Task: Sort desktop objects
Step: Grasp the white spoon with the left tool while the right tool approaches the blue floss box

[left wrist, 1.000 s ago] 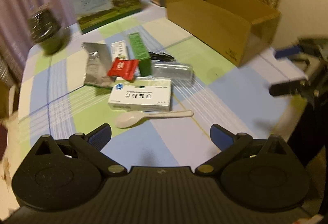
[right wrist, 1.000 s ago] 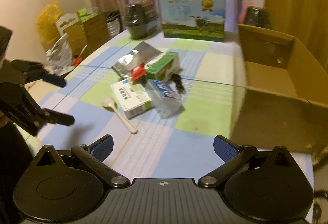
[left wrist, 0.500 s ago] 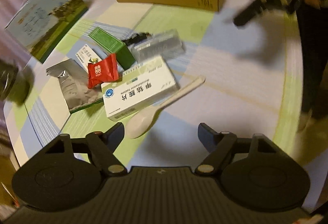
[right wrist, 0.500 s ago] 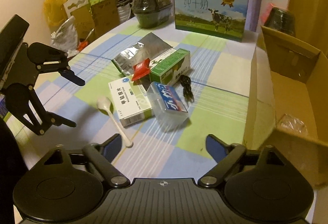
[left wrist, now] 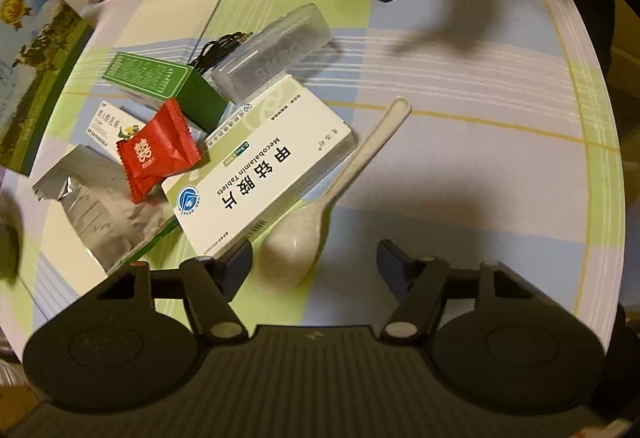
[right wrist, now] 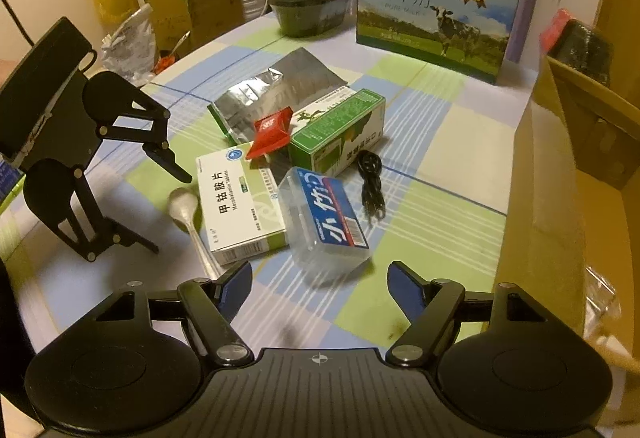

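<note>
I have brought both grippers in from their wider stand-off of a second ago, and the pile now fills both views. My left gripper (left wrist: 314, 266) has dropped and rolled toward the table, so the white spoon (left wrist: 320, 209) that lay well ahead of it now has its bowl between the blue pads; the jaws are closing but the pads have not reached the spoon, so nothing is pinched. The spoon lies flat on the checked tablecloth (left wrist: 460, 165), its handle running along the edge of the white tablet box (left wrist: 260, 165). My right gripper (right wrist: 320, 280) has slid forward to the clear plastic case (right wrist: 324, 222) with the blue label; its jaws are also closing, with only the case's near end about level with the tips and no contact. The red sachet (right wrist: 270, 131), green box (right wrist: 338, 131), foil pouch (right wrist: 272, 93) and black cable (right wrist: 372, 181) lie in the same cluster, untouched. The open cardboard box (right wrist: 560, 197) stands to the right, probably the place for sorted items. I judge the sorting barely begun: two pickups are being set up at once, spoon left and case right.
</note>
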`<state>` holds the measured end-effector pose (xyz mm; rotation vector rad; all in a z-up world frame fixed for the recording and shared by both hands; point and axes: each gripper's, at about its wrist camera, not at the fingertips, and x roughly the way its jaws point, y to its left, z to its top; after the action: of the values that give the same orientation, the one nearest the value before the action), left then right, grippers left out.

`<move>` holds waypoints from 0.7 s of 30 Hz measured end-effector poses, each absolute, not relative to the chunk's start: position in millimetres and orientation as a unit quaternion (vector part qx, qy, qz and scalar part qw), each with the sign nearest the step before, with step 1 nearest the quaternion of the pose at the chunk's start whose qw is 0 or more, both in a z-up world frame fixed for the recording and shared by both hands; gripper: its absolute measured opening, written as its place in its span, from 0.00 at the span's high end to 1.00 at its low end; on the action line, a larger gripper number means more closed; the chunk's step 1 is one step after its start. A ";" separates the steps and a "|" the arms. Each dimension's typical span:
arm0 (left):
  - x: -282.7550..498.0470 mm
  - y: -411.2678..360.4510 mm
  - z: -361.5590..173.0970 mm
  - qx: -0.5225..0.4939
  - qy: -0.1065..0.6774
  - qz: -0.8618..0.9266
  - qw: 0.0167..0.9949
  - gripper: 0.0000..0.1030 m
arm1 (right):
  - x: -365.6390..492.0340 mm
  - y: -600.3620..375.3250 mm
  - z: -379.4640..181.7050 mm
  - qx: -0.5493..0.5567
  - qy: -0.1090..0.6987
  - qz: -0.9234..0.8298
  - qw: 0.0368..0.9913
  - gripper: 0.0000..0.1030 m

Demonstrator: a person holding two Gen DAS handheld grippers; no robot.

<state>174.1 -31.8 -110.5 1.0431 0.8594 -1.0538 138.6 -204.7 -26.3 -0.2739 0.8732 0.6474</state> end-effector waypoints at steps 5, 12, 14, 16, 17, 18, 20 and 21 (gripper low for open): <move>186.3 -32.0 -111.0 0.446 0.386 -0.479 0.650 0.39 | 151.3 -201.4 -30.3 -0.131 0.417 0.304 0.846 0.30; 199.7 -32.0 -111.1 0.420 0.402 -0.493 0.647 0.57 | 162.5 -196.2 -36.3 -0.126 0.421 0.291 0.850 0.30; 200.7 -31.6 -110.3 0.415 0.405 -0.490 0.650 0.68 | 164.4 -194.0 -38.0 -0.127 0.420 0.290 0.850 0.30; 197.4 -30.6 -110.5 0.420 0.401 -0.484 0.655 0.71 | 165.0 -191.8 -39.7 -0.129 0.421 0.289 0.850 0.30; 195.0 -29.3 -110.8 0.421 0.399 -0.482 0.656 0.71 | 165.8 -190.8 -40.4 -0.130 0.421 0.290 0.849 0.30; 191.8 -27.0 -111.0 0.422 0.397 -0.481 0.658 0.72 | 166.4 -190.3 -41.4 -0.130 0.421 0.291 0.849 0.30; 185.4 -19.9 -111.5 0.424 0.397 -0.476 0.660 0.72 | 167.9 -188.5 -42.7 -0.132 0.423 0.293 0.848 0.30; 183.2 -16.5 -111.3 0.423 0.400 -0.474 0.661 0.72 | 168.7 -187.8 -43.2 -0.131 0.423 0.293 0.847 0.30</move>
<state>183.2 -16.5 -111.3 0.9572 0.9050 -1.0719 168.7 -187.8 -43.2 -0.2768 0.8919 0.6181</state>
